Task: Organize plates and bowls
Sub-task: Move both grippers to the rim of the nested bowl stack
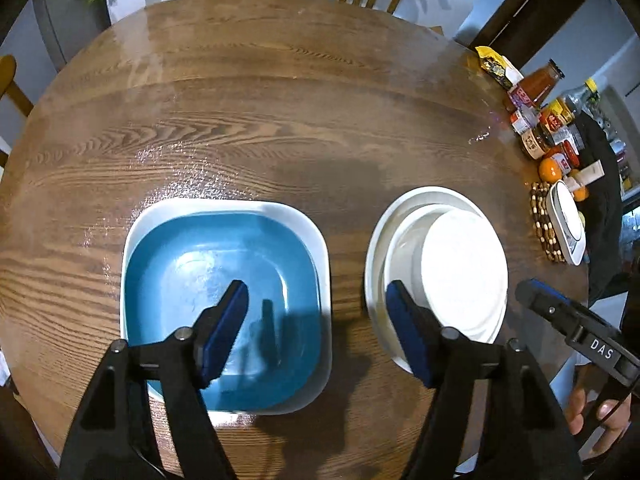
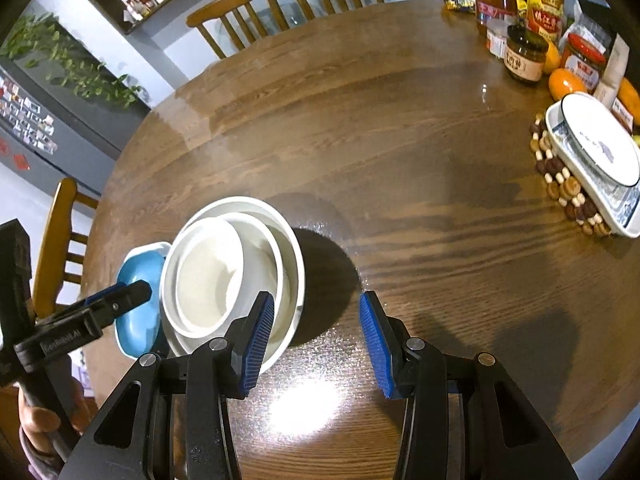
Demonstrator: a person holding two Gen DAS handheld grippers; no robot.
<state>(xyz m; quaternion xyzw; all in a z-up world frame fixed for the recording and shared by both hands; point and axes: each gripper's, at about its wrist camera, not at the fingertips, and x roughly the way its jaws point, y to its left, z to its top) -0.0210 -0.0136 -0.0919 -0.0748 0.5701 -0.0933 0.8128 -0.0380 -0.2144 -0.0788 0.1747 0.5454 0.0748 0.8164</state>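
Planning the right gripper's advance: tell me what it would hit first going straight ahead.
Probably bare wooden table. The right gripper, jaws open, points past the stacked white bowls, which sit just left of its line. Its left finger overlaps their rim in view, so clearance is uncertain.

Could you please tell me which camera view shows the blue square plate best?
The left wrist view: the blue square plate lies nearly whole, seen from above, nested on a white square plate, with only the left gripper overlapping it. The right wrist view shows just a sliver of it, behind the stacked white bowls.
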